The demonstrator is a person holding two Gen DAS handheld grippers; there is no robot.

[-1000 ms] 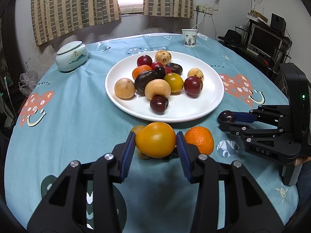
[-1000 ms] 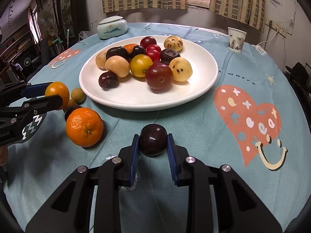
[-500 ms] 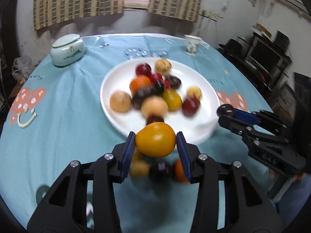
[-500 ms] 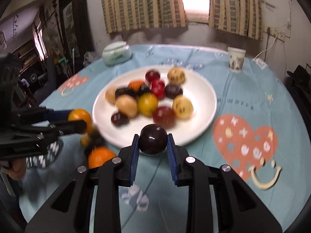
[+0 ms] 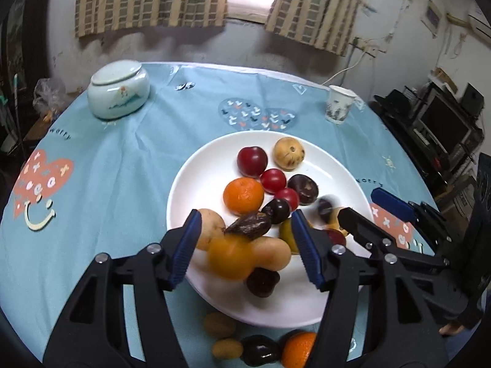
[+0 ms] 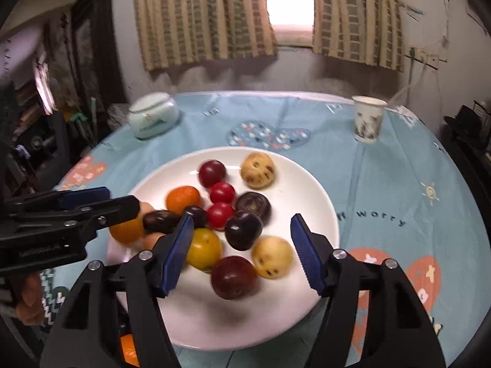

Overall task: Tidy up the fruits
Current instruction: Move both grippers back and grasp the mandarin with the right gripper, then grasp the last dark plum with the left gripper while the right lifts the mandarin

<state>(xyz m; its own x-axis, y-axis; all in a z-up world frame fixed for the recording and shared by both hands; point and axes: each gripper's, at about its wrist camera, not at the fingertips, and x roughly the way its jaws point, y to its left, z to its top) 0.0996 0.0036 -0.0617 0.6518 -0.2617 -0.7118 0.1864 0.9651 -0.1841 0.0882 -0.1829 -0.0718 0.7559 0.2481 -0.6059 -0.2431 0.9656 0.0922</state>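
Fruits fill the near half of the white plate [image 5: 196, 184] in my left wrist view, and the plate sits on the tabletop [image 5: 122, 165] under a light blue cloth with heart prints. My left hand-held gripper [image 5: 245, 245] hangs over the plate's near rim, its jaws opening; a blurred orange-yellow fruit [image 5: 228, 257] lies between the blue pads without either pad pressing on it. Around it I see a mandarin [image 5: 243, 196], a dark wrinkled fruit [image 5: 248, 224], red cherry tomatoes [image 5: 273, 180] and a speckled tan fruit [image 5: 288, 153]. Off the plate, on the cloth at the near edge, lie two small tan fruits [image 5: 219, 325], a dark plum [image 5: 260, 354] and another orange [image 5: 299, 349]. A lidded ceramic jar [image 5: 118, 90] stands far left, a paper cup [image 5: 339, 107] far right.

From my right wrist view, the right hand-held gripper [image 6: 239, 251] is over the plate [image 6: 313, 190] too, jaws opening, with nothing pinched. A dark plum [image 6: 244, 230] shows between its pads, among a yellow fruit [image 6: 204, 248], a red plum [image 6: 233, 277] and a speckled one [image 6: 272, 257]. The left hand-held gripper [image 6: 101, 205] reaches in from the left edge.
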